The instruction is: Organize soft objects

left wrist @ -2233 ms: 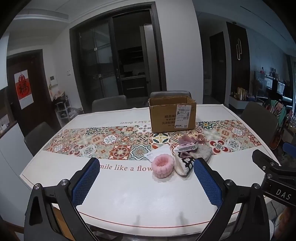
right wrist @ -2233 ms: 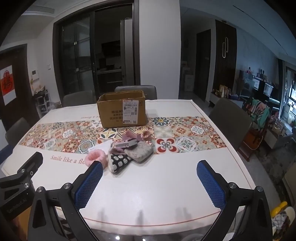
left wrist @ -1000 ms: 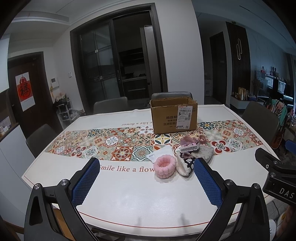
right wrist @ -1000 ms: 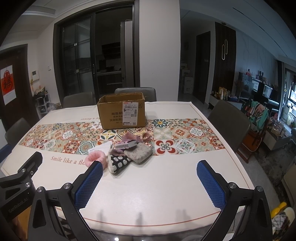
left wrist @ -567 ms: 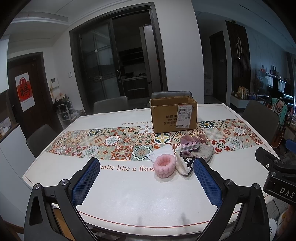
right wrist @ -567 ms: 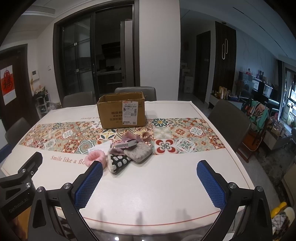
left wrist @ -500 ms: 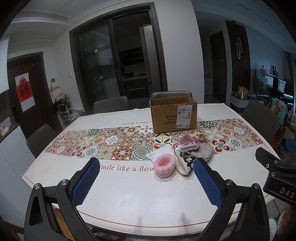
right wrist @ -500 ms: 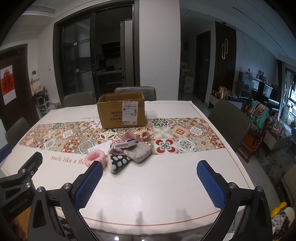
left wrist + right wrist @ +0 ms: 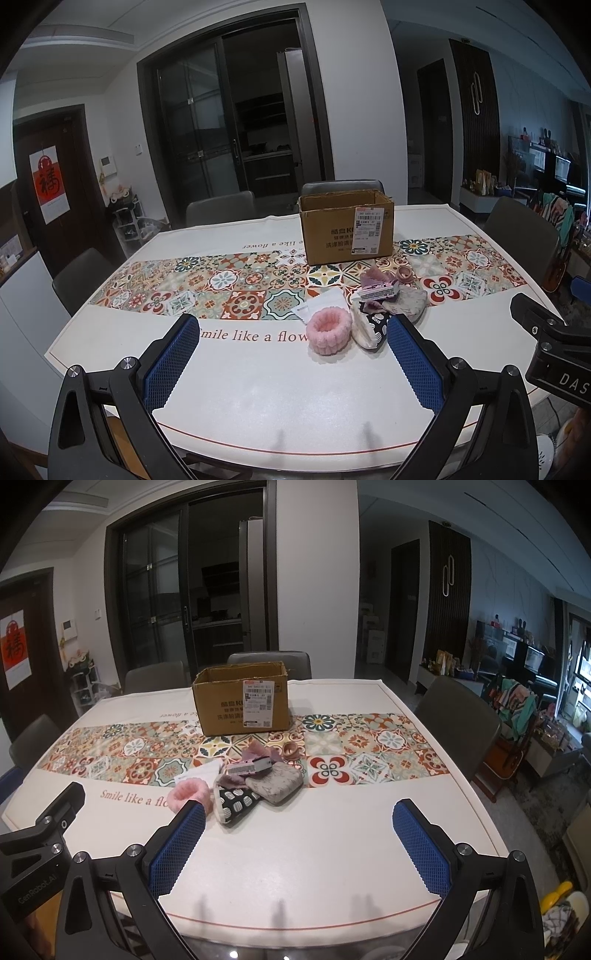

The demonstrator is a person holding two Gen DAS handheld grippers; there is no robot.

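Note:
A pile of soft things lies mid-table: a fluffy pink ring (image 9: 328, 330) (image 9: 186, 794), a black-and-white patterned pouch (image 9: 371, 326) (image 9: 232, 803), a grey pouch (image 9: 408, 304) (image 9: 275, 782), a purple cloth (image 9: 373, 277) (image 9: 258, 751) with a small pink labelled item (image 9: 378, 291) (image 9: 247, 767) on it, and a white paper (image 9: 321, 304). An open cardboard box (image 9: 345, 225) (image 9: 242, 699) stands behind them. My left gripper (image 9: 291, 354) is open and empty, short of the pile. My right gripper (image 9: 299, 840) is open and empty, to the pile's right.
The table (image 9: 240, 387) has a white cloth with a patterned tile runner (image 9: 221, 284). A small brown cup (image 9: 404, 274) (image 9: 290, 750) sits beside the pile. Chairs (image 9: 454, 716) surround the table. Each gripper's body shows at the edge of the other's view.
Both views have shifted only slightly; the pile and box sit where they were. Both grippers stay open.

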